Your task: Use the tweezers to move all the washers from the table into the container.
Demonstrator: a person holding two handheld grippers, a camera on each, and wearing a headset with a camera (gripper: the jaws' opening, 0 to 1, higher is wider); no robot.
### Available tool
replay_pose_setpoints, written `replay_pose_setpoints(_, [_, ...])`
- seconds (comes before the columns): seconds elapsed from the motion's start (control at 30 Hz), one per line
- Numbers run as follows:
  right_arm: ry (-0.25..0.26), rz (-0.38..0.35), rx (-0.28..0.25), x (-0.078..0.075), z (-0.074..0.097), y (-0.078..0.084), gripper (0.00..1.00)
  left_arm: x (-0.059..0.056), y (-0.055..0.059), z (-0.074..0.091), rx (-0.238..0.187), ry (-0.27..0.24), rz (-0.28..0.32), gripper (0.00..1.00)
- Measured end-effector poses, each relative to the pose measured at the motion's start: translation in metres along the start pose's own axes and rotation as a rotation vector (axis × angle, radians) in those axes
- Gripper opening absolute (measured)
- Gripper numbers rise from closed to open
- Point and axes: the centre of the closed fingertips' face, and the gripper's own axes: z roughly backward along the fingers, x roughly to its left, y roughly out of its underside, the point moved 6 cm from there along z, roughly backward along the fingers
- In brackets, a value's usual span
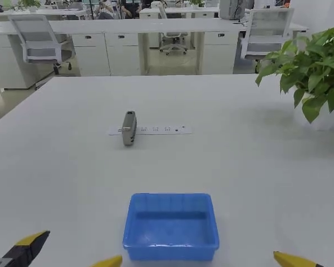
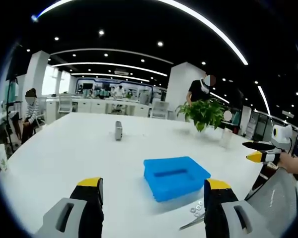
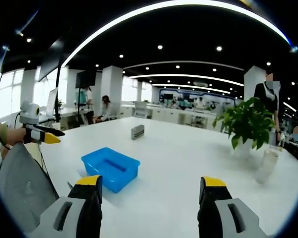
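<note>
The left gripper (image 2: pixel 153 183) and the right gripper (image 3: pixel 150 180) both have their fingers wide apart and hold nothing. The washers (image 2: pixel 195 208) lie on the worktop (image 2: pixel 79 148) just beyond the finger at the right of the left gripper view, between that finger and the blue container (image 2: pixel 176 176). The tweezers (image 2: pixel 192 224) lie beside the same finger. I think the tweezers come first: bring the fingers across the middle of the legs and close gently, leaving the tips free.

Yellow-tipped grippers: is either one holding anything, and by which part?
Nothing is held. The left gripper and the right gripper both stand open with nothing between them; the tweezers lie on the table beside the washers.
</note>
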Motion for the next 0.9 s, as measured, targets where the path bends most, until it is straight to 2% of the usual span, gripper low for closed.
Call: replay_pose_setpoints(0.9, [0.001,0.005,0.015,-0.0004,-0.0009,0.0016,0.77,-0.0005,0.0004,0.0005,0.01,-0.002,-0.012,0.83])
